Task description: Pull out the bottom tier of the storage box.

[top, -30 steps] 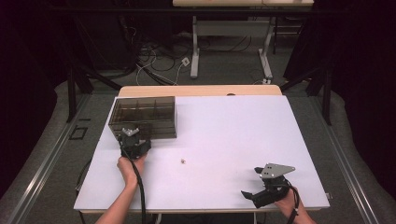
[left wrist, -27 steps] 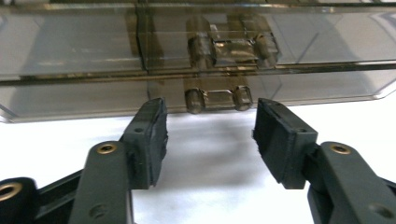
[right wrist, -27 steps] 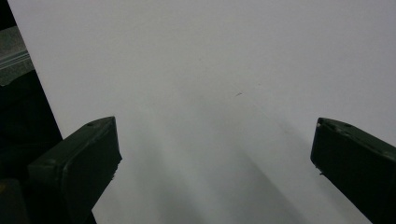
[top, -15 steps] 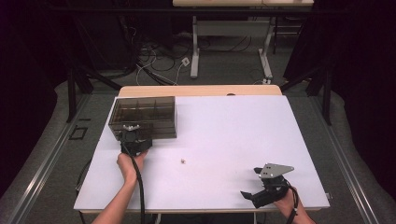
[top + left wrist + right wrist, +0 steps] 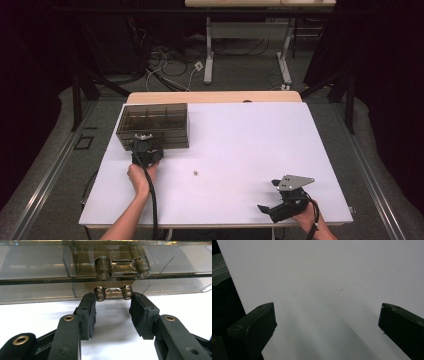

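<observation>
Nearest the person, at about five o'clock on the white, matte worktop [image 5: 240, 130], the right tongs [image 5: 266, 209] are lying low over the bare surface. In the right gripper view their two blocky black jaws are standing far apart, released, with nothing between them but smooth white board and a soft shadow. A flat grey three-cornered plate is sitting on top of this gripper.

Farther in, near the middle of the worktop, a tiny pale object [image 5: 196, 172] is lying alone, too small to identify.

At about nine o'clock, the left tongs [image 5: 146, 145] are pointing toward twelve o'clock at the near wall of a smoky, translucent plastic box [image 5: 155, 125]. The box is rectangular, glossy, and divided inside into compartments; it is sitting toward the ten o'clock corner of the worktop.

In the left gripper view, the left tongs [image 5: 113, 304] are flanking a small latch [image 5: 113, 293] on the box's front, a clear brownish bar with a rounded barrel at each end. The rubbery black jaws have just been closing, and their tips are now sitting against the latch's two ends, gripping it. Above it, a matching ribbed catch [image 5: 122, 264] is protruding from the lid's edge.
</observation>
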`<state>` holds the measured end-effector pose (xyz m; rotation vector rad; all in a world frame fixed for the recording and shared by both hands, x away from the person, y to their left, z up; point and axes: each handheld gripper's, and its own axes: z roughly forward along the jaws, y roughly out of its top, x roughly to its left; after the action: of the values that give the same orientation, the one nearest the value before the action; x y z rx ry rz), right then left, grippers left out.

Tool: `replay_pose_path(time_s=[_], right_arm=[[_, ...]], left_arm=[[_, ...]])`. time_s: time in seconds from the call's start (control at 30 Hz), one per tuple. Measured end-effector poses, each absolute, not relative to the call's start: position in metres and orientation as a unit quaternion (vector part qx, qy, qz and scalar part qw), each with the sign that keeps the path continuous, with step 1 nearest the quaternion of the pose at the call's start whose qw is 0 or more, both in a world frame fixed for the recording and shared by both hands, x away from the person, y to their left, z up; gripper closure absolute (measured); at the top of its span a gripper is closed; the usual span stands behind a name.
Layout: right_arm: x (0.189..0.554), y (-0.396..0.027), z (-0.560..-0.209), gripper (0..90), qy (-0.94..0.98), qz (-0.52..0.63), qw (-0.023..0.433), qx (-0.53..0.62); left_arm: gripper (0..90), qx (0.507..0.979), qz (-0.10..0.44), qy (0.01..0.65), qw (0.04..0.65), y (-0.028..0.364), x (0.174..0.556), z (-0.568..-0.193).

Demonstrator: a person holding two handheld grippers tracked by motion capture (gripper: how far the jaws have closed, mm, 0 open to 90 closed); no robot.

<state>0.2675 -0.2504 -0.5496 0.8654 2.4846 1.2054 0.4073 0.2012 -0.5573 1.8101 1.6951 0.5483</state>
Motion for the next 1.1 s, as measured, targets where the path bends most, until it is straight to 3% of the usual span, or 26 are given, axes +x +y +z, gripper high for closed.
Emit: replay_pose_path(time_s=[1.1], right_arm=[[0.2678,-0.2508,-0.5492,0.8,0.854,0.409,0.122,0.297]], left_arm=[[56.7,0.677,0.222,0.631,0.305,0.2000,0.4008,-0.5611]])
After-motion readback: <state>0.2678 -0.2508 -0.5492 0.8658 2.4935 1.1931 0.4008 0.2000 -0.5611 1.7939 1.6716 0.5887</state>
